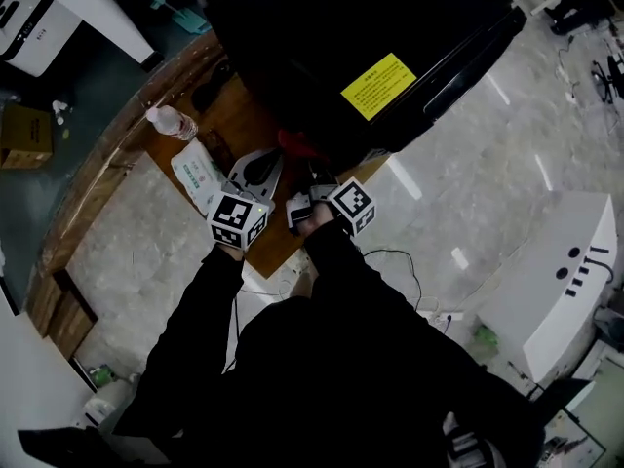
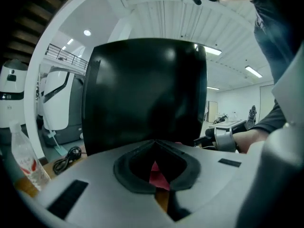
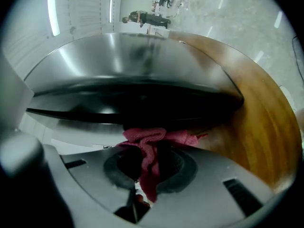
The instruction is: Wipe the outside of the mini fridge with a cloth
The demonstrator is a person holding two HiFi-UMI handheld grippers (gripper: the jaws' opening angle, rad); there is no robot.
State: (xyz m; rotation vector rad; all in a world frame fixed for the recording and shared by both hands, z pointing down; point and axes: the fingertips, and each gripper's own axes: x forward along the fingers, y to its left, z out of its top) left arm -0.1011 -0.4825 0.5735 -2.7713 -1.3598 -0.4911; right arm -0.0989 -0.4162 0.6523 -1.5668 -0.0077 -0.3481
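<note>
The black mini fridge (image 1: 370, 27) with a yellow label stands on a wooden table (image 1: 102, 164). A red cloth (image 1: 295, 144) lies bunched at its base. My right gripper (image 1: 310, 188) is shut on the cloth. In the right gripper view the cloth (image 3: 147, 139) runs down between the pads of that gripper (image 3: 147, 160), just under the fridge (image 3: 133, 75). My left gripper (image 1: 258, 164) sits beside it to the left. In the left gripper view the fridge (image 2: 147, 89) fills the front. There the left gripper (image 2: 155, 144) is shut, with a patch of red cloth (image 2: 156, 175) showing through the gap below.
A water bottle (image 1: 171, 122) and a pack of wipes (image 1: 200, 174) lie on the table left of my grippers. A black cable (image 2: 66, 158) is coiled beside the fridge. A white machine (image 1: 556, 271) stands on the floor to the right, and a cardboard box (image 1: 24, 135) far left.
</note>
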